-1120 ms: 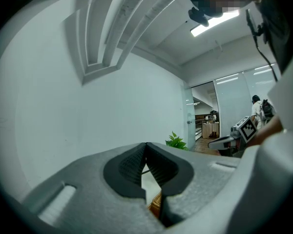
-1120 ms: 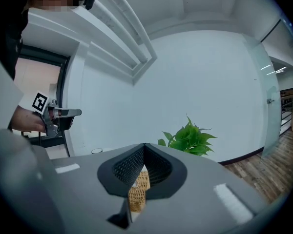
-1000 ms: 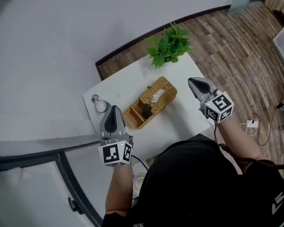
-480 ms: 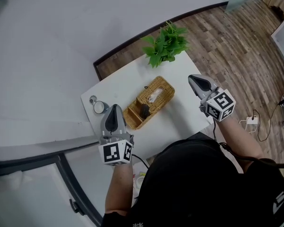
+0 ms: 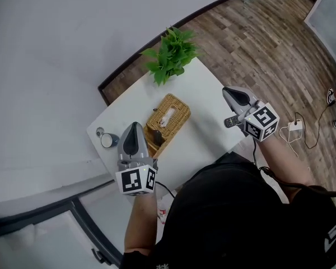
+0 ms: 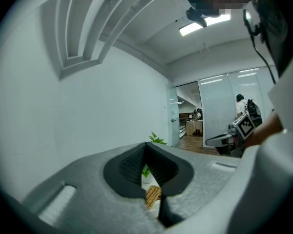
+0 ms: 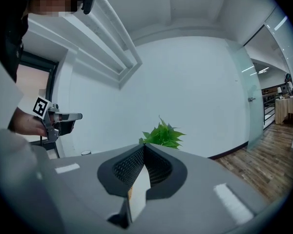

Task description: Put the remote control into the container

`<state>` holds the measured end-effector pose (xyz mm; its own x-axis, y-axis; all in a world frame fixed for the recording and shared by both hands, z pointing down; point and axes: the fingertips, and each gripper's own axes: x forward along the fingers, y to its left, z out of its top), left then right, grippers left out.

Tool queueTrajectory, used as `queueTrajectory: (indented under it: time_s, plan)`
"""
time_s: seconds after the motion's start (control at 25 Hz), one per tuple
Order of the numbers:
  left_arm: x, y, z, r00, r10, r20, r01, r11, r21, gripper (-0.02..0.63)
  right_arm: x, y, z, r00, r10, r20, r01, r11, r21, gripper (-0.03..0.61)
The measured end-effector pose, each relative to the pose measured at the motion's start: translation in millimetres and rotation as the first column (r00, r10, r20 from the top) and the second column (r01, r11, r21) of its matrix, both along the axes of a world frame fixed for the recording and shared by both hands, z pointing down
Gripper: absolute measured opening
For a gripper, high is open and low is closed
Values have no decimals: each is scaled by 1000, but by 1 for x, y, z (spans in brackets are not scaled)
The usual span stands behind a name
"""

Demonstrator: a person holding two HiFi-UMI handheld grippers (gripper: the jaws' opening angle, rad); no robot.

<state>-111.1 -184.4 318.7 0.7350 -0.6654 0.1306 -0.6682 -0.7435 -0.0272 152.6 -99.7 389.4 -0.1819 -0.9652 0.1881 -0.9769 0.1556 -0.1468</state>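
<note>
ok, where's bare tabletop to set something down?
Widest bare patch: white tabletop between the woven wicker basket and the dark remote control at the right edge. Smaller one: between basket, green leafy plant and small round cup. Crowded: left corner, left gripper over the basket's end by the cup.

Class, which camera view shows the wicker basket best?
The head view: it shows the wicker basket almost whole from above, on the white table. The left gripper view catches only a small sliver of it low in the frame. The right gripper view shows at most a faint tan edge.
</note>
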Motion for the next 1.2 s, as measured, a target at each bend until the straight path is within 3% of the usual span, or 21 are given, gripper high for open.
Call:
queueTrajectory:
  time_s: [0.56, 1.2]
  plan:
    - [98, 18, 17, 987, 156, 33, -156, 987, -28, 2, 94, 71, 34, 980, 194, 40, -192, 980, -54, 3]
    - [215, 66, 77, 933, 345, 105, -332, 935, -122, 2, 154, 144, 111, 947, 301, 111, -277, 942, -187, 3]
